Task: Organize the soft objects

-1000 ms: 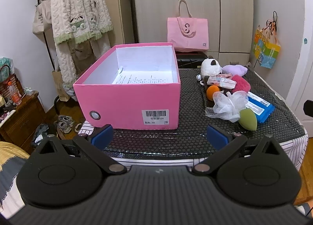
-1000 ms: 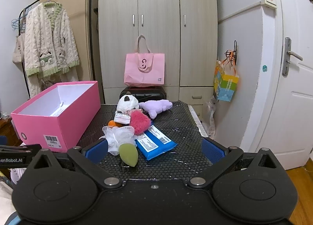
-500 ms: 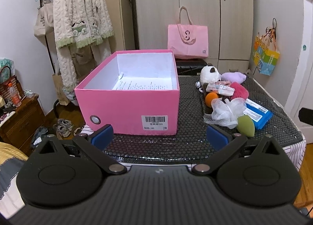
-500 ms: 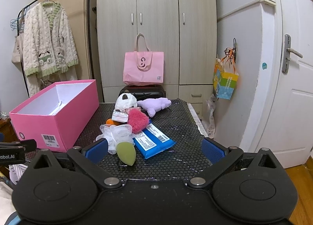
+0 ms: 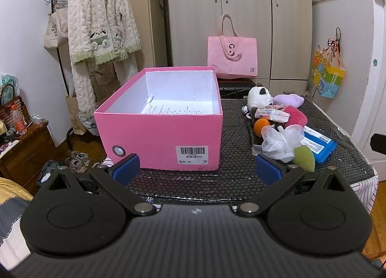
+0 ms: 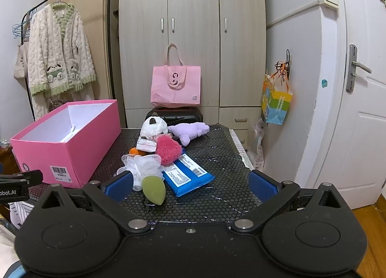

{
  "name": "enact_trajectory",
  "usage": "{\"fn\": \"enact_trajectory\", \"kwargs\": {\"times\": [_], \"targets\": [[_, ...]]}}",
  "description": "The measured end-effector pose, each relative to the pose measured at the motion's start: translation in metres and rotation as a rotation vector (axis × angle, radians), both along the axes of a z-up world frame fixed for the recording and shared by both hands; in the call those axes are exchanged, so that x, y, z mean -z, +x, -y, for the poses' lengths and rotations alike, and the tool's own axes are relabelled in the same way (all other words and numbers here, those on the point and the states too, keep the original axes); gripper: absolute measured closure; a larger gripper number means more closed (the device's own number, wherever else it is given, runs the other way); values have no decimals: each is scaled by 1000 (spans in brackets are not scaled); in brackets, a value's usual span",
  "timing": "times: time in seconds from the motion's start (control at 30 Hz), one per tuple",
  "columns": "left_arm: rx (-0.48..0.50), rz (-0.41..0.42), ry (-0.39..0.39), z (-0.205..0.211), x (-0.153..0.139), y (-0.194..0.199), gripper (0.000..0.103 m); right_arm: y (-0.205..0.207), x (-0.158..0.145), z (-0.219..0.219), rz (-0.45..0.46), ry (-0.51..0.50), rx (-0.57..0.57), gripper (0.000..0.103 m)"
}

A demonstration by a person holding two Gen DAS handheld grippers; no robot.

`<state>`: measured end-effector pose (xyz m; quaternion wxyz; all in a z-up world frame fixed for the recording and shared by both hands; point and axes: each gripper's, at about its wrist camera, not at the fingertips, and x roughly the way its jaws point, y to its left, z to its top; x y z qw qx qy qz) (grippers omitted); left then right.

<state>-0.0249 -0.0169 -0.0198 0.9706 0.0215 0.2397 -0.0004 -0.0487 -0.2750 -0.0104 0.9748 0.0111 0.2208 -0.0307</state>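
Observation:
An open pink box (image 5: pixel 159 133) (image 6: pixel 58 147) with a printed sheet inside stands on the black mesh mat (image 5: pixel 231 181) (image 6: pixel 217 162). Right of it lies a pile: panda plush (image 5: pixel 259 95) (image 6: pixel 153 125), purple plush (image 5: pixel 288 99) (image 6: pixel 190 130), pink fluffy heart (image 5: pixel 295 115) (image 6: pixel 167 150), orange ball (image 5: pixel 261 125), white mesh pouf (image 5: pixel 279 141) (image 6: pixel 142 163), green teardrop sponge (image 5: pixel 304 158) (image 6: pixel 154 191), blue wipes pack (image 5: pixel 318 144) (image 6: pixel 187 175). My left gripper (image 5: pixel 196 169) stands open before the box. My right gripper (image 6: pixel 190 185) is open in front of the sponge, holding nothing.
A pink tote bag (image 5: pixel 232 59) (image 6: pixel 176 86) sits on a dark suitcase (image 6: pixel 173 115) behind the table. A clothes rack with a cream cardigan (image 5: pixel 101 34) stands at left, a wooden cabinet (image 5: pixel 21 150) lower left, and a white door (image 6: pixel 357 109) at right.
Both grippers have pulled back slightly and risen, so the box and pile look a little farther and lower. Neither gripper's opening has changed.

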Motion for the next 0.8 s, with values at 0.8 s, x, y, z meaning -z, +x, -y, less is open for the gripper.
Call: {"fn": "enact_trajectory", "kwargs": {"times": [0.8], "targets": [[150, 7, 44, 46, -10, 47, 1, 32, 19, 31, 103, 62, -227, 0]]}}
